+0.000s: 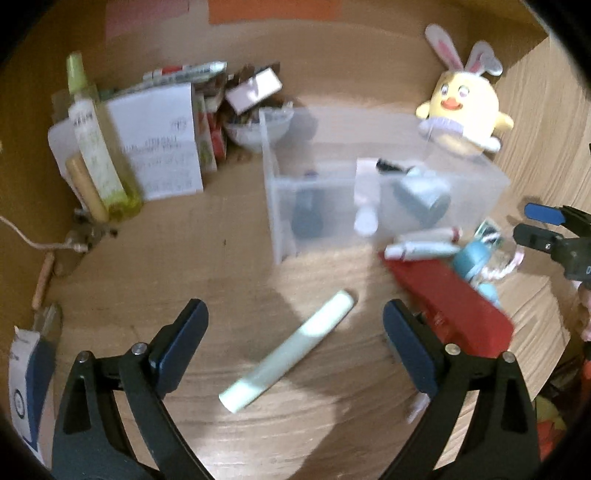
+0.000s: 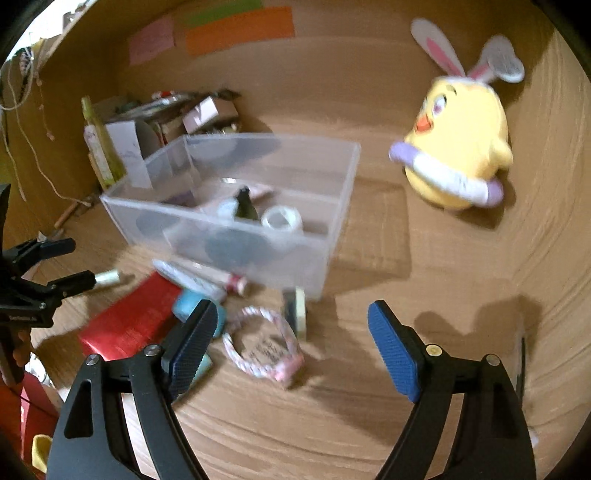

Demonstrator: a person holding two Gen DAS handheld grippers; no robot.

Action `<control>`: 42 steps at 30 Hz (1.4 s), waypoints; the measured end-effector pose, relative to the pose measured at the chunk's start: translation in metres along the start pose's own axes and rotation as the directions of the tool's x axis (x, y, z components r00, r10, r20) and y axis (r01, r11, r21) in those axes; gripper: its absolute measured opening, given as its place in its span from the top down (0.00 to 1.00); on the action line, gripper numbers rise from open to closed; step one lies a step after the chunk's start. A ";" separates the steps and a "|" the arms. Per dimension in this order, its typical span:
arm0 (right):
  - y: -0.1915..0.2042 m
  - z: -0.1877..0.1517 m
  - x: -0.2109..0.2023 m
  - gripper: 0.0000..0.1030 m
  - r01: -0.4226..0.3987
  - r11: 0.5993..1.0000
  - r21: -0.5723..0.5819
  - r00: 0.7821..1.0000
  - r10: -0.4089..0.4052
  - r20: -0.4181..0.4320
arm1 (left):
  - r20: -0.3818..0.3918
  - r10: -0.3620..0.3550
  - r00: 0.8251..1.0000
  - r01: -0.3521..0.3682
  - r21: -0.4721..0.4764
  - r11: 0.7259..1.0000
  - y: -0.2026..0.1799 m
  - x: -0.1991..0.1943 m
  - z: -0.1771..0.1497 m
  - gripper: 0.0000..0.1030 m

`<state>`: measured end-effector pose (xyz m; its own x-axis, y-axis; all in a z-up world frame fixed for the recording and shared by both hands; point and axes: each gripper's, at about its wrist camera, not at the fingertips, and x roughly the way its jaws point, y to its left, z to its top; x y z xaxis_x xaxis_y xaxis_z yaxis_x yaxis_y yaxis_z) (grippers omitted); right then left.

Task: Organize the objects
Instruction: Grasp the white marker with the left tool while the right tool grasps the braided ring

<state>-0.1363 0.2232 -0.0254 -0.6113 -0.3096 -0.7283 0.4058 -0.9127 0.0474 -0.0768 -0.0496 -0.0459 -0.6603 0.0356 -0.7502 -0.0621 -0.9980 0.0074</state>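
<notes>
- Presently, item one: pale green marker [image 1: 291, 349], lying loose and slantwise on the wooden desk [image 1: 184, 266], directly between and ahead of the left gripper [image 1: 295, 314]'s fingers. Judged light, rigid, smooth-barrelled, liable to roll; best taken across the middle of the barrel.
- Left gripper: jaws spread wide, holding nothing, straddling the marker without touching it.
- Right gripper [image 2: 291, 317]: jaws likewise apart and empty, above a pink-and-white braided ring [image 2: 262, 343]. Ring judged soft and pliant; pinch one side of the loop.
- Destination, presumed: translucent divided bin [image 2: 340, 206], beyond the marker, already containing a tape roll [image 2: 282, 218] and dark items too blurred to name.
- Loose stock just before the bin: red box [image 1: 450, 299], two slim tubes [image 1: 421, 243], a blue object [image 2: 184, 304], not identifiable.
- Yellow plush chick [image 2: 458, 144] with rabbit ears, upright, well behind and right of the bin; soft, no handling concern.
- Back-left corner: green bottle [image 1: 94, 144], papers, small cartons, stacked untidily.
- Surroundings: wood-grain surface enclosed by brown walls; coloured notes [image 2: 240, 29] on the rear wall. Images motion-blurred.
</notes>
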 end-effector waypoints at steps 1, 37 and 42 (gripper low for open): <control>-0.002 -0.003 0.004 0.21 0.001 1.000 0.002 1.000 -0.001 -0.016 | -0.011 0.000 1.000 0.000 0.001 1.000 0.001 0.004 -0.004 0.11; -0.007 -0.013 -0.032 0.90 -0.047 0.997 0.068 0.997 0.043 0.062 | 0.103 -0.003 0.995 0.014 -0.106 0.994 0.006 -0.030 -0.005 0.86; -0.007 0.003 -0.048 0.90 -0.064 0.995 0.070 0.990 0.054 0.133 | 0.177 -0.024 0.984 0.048 -0.130 0.990 0.006 -0.047 0.008 0.86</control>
<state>-0.1115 0.2436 0.0113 -0.6735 -0.3909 -0.6274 0.3950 -0.9077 0.1417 -0.0521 -0.0568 -0.0059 -0.7806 0.0685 -0.6213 0.0041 -0.9934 -0.1146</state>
